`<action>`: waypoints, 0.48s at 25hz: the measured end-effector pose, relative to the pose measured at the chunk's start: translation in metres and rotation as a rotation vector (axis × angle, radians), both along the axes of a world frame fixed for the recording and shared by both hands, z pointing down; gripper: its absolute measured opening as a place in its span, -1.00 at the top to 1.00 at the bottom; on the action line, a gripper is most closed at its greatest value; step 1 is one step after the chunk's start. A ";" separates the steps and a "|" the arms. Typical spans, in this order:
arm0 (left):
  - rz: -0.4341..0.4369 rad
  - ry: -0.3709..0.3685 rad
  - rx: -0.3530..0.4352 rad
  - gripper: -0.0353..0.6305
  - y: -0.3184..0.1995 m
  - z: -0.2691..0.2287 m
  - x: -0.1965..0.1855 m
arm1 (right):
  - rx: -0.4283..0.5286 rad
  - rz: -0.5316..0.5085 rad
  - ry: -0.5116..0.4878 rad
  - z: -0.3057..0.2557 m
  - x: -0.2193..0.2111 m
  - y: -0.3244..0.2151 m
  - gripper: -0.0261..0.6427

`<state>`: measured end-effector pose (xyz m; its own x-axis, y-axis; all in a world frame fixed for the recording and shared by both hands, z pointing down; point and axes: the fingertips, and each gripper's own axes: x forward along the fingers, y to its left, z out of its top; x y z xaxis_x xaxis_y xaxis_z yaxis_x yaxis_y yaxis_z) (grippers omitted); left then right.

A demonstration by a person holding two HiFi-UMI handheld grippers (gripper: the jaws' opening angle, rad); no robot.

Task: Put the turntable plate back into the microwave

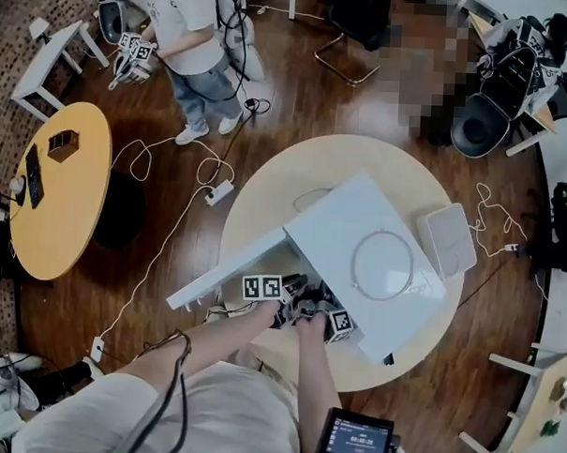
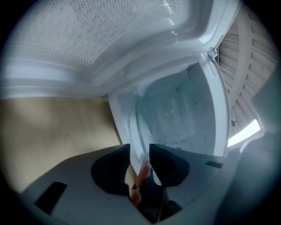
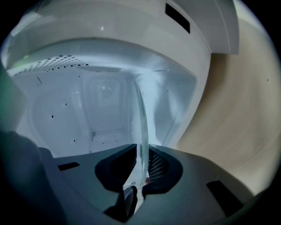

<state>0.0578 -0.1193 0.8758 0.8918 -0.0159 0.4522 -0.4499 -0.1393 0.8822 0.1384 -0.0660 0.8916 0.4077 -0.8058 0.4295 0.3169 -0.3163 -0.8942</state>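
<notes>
The white microwave (image 1: 359, 224) stands on a round pale table (image 1: 266, 187) with its door (image 1: 227, 268) swung open to the left. Both grippers are at its mouth, the left gripper (image 1: 288, 289) beside the right gripper (image 1: 319, 314). The clear glass turntable plate (image 2: 144, 118) shows edge-on in the left gripper view, its rim running down between the jaws of the left gripper (image 2: 140, 154), which is shut on it. In the right gripper view the plate (image 3: 141, 123) stands edge-on, and the right gripper (image 3: 142, 160) pinches its rim. Ahead lies the lit cavity (image 3: 88, 110). From the head view the plate is hidden.
A thin ring (image 1: 382, 265) lies on top of the microwave. A white box (image 1: 447, 239) sits at the table's right edge. A yellow round table (image 1: 65, 188) stands to the left, a person (image 1: 197, 48) farther back, and cables (image 1: 171, 225) trail over the wooden floor.
</notes>
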 end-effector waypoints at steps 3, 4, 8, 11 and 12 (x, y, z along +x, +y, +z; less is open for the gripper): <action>0.013 0.001 -0.031 0.53 0.003 0.008 0.003 | -0.022 -0.019 -0.004 0.001 -0.004 0.009 0.83; 0.031 0.001 -0.041 0.53 0.007 0.010 0.006 | -0.027 -0.021 -0.006 0.002 -0.005 0.013 0.83; 0.151 -0.013 -0.042 0.53 0.014 0.013 0.023 | -0.020 -0.029 -0.007 0.002 -0.004 0.010 0.82; 0.176 -0.026 -0.041 0.54 0.014 0.017 0.024 | -0.020 -0.042 -0.012 0.004 -0.010 0.009 0.82; 0.164 -0.023 -0.052 0.54 0.011 0.018 0.023 | -0.022 -0.045 -0.013 0.006 -0.010 0.008 0.82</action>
